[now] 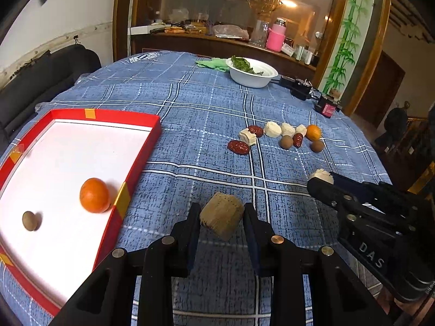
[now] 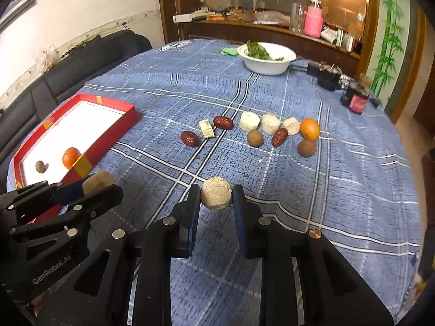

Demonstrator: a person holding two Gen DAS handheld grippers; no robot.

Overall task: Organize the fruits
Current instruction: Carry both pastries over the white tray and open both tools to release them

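Nearest me, the left claw [image 1: 222, 218] pinches a tan fibrous chunk [image 1: 221, 218], raised over the blue plaid tabletop [image 1: 204, 103]. At three o'clock the right claw [image 2: 216, 197] clamps a pale round piece [image 2: 216, 197]. At nine o'clock the red tray [image 1: 141, 163] holds an orange [image 1: 94, 195] and a brown ball [image 1: 30, 220]. Farther, at one o'clock, mixed fruits [image 1: 282, 137] cluster; beyond them a white bowl [image 1: 250, 77] stands.

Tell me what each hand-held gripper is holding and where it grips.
Left hand-held gripper: a tan cut chunk, pinched across its sides. Right hand-held gripper: a pale round chunk, pinched across its sides.
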